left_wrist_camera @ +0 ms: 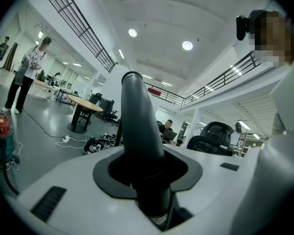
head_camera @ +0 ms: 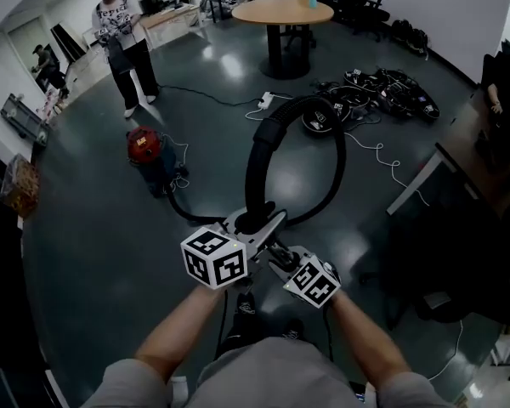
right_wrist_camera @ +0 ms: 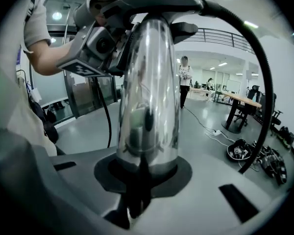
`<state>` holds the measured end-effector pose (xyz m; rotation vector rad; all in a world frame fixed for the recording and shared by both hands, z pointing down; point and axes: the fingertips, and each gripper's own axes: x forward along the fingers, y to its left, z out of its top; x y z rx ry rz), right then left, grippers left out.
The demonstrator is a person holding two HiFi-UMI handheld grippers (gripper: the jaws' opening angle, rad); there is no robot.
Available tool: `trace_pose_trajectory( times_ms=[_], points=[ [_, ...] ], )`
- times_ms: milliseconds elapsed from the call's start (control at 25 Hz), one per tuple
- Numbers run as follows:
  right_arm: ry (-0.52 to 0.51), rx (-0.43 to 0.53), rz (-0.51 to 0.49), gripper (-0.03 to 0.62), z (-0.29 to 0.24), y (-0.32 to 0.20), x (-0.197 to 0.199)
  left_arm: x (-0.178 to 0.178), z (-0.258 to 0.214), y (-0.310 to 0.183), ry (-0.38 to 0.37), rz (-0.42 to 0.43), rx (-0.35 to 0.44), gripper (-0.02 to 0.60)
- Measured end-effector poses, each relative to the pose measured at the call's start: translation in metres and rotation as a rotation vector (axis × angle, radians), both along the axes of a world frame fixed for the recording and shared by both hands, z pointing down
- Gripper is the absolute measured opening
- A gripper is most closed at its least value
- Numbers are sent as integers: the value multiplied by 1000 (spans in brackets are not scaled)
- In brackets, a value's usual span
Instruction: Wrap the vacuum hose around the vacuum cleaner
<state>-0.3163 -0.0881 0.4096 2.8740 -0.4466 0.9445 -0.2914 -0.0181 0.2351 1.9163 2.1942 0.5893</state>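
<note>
Your left gripper [head_camera: 253, 226] is clamped on the black handle end of the vacuum hose [head_camera: 255, 164], and your right gripper [head_camera: 277, 252], just beside it, is closed tight on the chrome tube [right_wrist_camera: 148, 97]. Only the head view shows the hose standing in a full loop ahead of both grippers. The vacuum cleaner [head_camera: 144, 147] sits on the floor well ahead and to the left of the left gripper; the label on its red lid is too small to read. The square-patterned marker cubes [head_camera: 214, 257] carry no letters. The right gripper view alone shows the chrome tube's mirror surface, with your left gripper higher up it.
</note>
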Motion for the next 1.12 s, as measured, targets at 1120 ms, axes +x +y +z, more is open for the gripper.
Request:
trace_pose_trajectory(
  times_ms=[1120],
  points=[
    [-344, -212, 37, 61, 0, 42, 83, 119, -3, -58, 742, 292, 116, 288]
  ],
)
